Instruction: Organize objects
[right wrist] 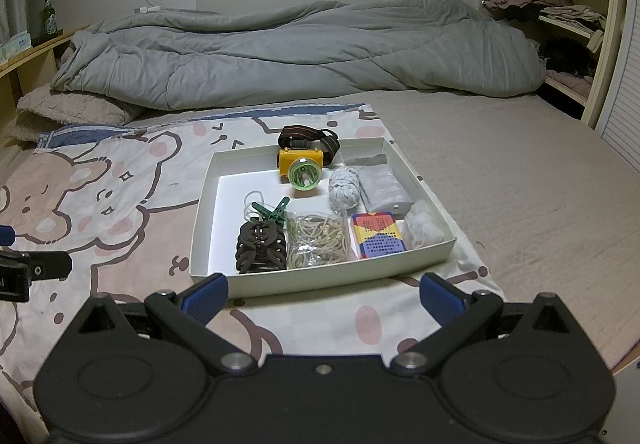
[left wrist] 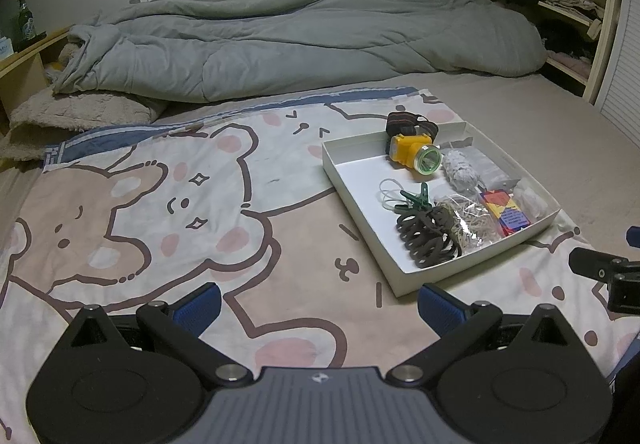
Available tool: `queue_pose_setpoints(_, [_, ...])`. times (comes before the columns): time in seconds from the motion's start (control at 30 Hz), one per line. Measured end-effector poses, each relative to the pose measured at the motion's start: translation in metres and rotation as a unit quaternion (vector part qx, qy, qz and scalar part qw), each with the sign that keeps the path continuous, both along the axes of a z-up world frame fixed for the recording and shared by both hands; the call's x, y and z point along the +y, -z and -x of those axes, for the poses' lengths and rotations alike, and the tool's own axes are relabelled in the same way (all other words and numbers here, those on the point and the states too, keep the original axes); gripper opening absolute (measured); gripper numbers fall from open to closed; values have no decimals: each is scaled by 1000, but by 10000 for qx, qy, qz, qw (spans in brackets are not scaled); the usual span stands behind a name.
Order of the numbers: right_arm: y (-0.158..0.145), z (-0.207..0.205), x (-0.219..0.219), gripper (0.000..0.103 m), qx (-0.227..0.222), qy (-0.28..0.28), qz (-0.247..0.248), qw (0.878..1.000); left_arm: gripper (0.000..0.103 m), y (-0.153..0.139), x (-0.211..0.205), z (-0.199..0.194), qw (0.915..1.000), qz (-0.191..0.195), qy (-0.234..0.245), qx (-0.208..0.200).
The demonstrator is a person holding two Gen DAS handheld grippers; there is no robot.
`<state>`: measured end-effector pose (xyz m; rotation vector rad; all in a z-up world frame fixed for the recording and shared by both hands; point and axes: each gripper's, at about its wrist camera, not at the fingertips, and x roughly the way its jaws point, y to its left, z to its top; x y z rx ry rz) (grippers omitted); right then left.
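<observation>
Cardboard, white and shallow, forms the rectangular tray (right wrist: pixel 416 180) that lies flat on a cartoon-bear bedsheet (right wrist: pixel 120 196) of thin printed cotton, pink and cream with brown outlines. Inside it, at the far wall, stands a yellow plastic headlamp (right wrist: pixel 301 164) with a round green-rimmed lens and a black elastic strap looped behind. Along the near wall lie a stack of dark, ribbed hair ties (right wrist: pixel 261 246), a clear crinkled bag of tan rubber bands (right wrist: pixel 318 240) and a small colourful box (right wrist: pixel 379 235) with a dotted pattern. A green plastic clothespin (right wrist: pixel 276 213) rests just behind the hair ties. A knobbly pale bundle (right wrist: pixel 344 190) and a grey packet (right wrist: pixel 384 186) sit mid-tray. A puffy grey quilted duvet (right wrist: pixel 288 52) is heaped across the far bed.

Both tools hover short of the tray. The left gripper (left wrist: pixel 320 304) has its blue ribbed pads spread wide and holds nothing; the right gripper (right wrist: pixel 324 298) is likewise wide apart and empty.
</observation>
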<state>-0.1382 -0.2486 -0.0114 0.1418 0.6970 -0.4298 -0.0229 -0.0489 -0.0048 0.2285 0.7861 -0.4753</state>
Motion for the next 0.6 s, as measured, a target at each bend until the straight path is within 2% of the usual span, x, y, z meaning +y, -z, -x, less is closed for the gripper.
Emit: queue_pose_setpoints(0.6, [2,0,0,103,18,-3,-10,10000,103,2,-1,2,10000,-35,23,-6])
